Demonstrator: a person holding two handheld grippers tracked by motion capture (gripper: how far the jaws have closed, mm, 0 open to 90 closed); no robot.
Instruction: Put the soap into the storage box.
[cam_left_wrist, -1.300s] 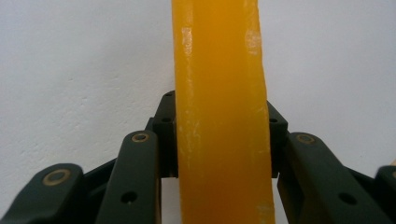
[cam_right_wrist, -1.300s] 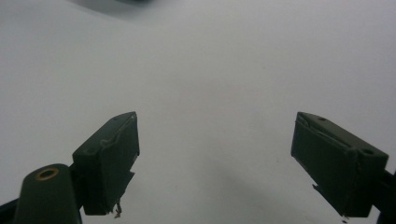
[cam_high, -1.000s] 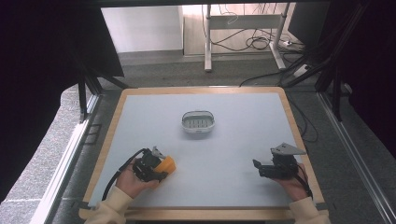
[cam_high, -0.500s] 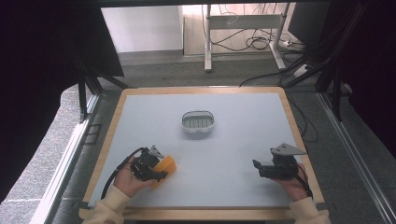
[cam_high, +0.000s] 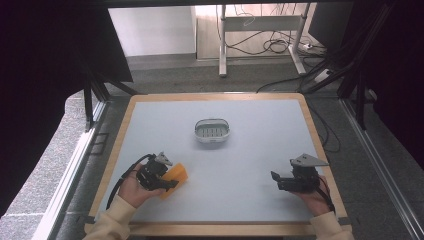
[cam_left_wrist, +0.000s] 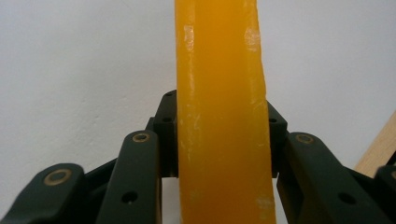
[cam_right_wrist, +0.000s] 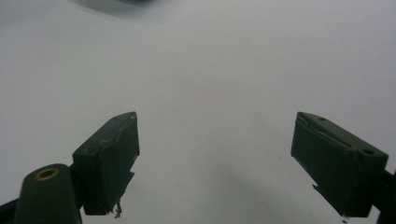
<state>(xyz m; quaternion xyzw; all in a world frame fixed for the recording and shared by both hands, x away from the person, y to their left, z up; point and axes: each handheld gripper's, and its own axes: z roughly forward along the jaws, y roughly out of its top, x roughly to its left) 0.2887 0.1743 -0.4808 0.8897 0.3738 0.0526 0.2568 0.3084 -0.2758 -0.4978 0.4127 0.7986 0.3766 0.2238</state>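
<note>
My left gripper (cam_high: 168, 182) is at the table's front left, shut on an orange soap bar (cam_high: 176, 175). In the left gripper view the orange soap bar (cam_left_wrist: 219, 93) stands on edge between the black jaws, and the pads press on both of its flat sides. A white oval soap dish (cam_high: 212, 131) with a ribbed inside sits near the table's middle, well away from both grippers. At the front right, my right gripper (cam_high: 275, 181) points left. In its own view the right gripper (cam_right_wrist: 215, 154) is open above bare table, with nothing between its fingers.
The pale grey table top (cam_high: 250, 155) has a raised wooden rim (cam_high: 118, 150) all round. Black frame posts (cam_high: 89, 102) stand beside the left and right edges. Cables (cam_high: 280, 47) lie on the floor beyond the far edge.
</note>
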